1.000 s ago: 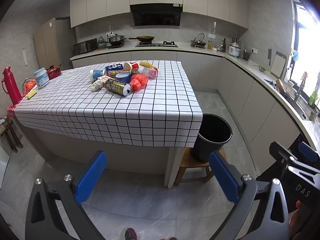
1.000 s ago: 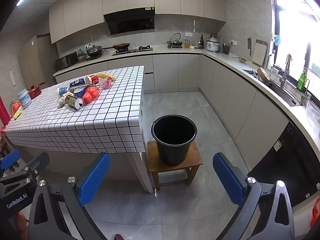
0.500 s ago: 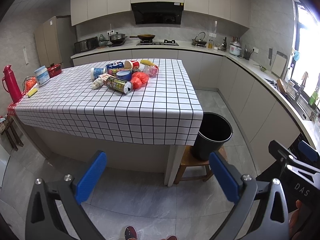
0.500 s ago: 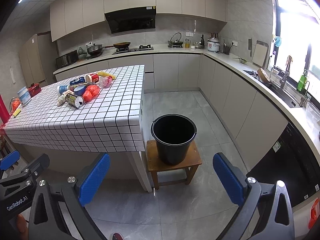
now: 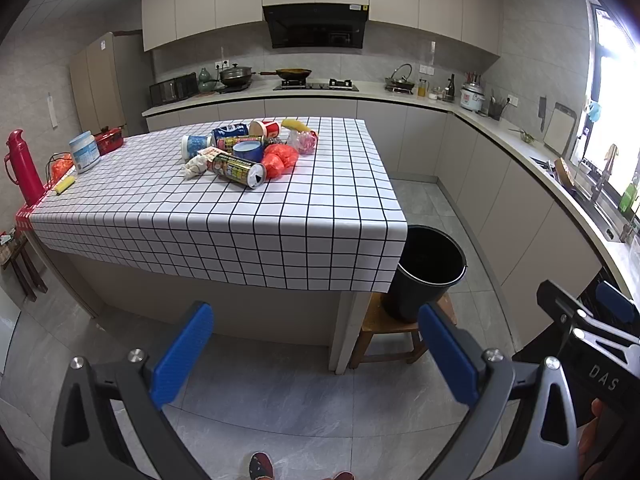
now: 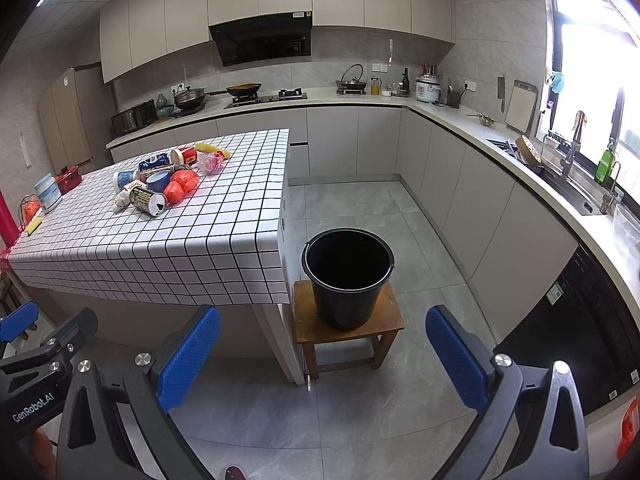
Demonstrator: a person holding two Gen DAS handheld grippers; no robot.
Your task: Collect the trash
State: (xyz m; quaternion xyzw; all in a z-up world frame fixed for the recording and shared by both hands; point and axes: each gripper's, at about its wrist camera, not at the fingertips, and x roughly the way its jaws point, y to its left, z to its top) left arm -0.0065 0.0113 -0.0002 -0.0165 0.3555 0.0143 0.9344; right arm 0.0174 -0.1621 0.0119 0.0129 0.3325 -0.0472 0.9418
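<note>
Both sets of tongs are hanging out in the air over the grey floor tiles, a good way short of the tabletop with its white-and-black checked cloth. The left tongs are spread wide with nothing between the blue pads, and the right tongs are the same, wide apart and empty. You can catch the right one poking into the left camera's lower right corner, and the left one at the lower left edge of the right camera.

The trash is all bunched in one pile toward the far middle of the tabletop. Closest to the cameras is a can lying on its side with the open end facing this way. Just beside it sits an orange-red plastic bag, and on its other side a crumpled white wad. Behind those are a blue cup, a red and white cup on its side, something yellow that I can't make out, and a clear bag with pink stuff.

The black bucket stands upright on a small wooden stool, right by the tabletop's near right corner. It looks empty, just dark inside.

Way over on the left end of the tabletop there's a red thermos and a white tub, well apart from the pile.
</note>
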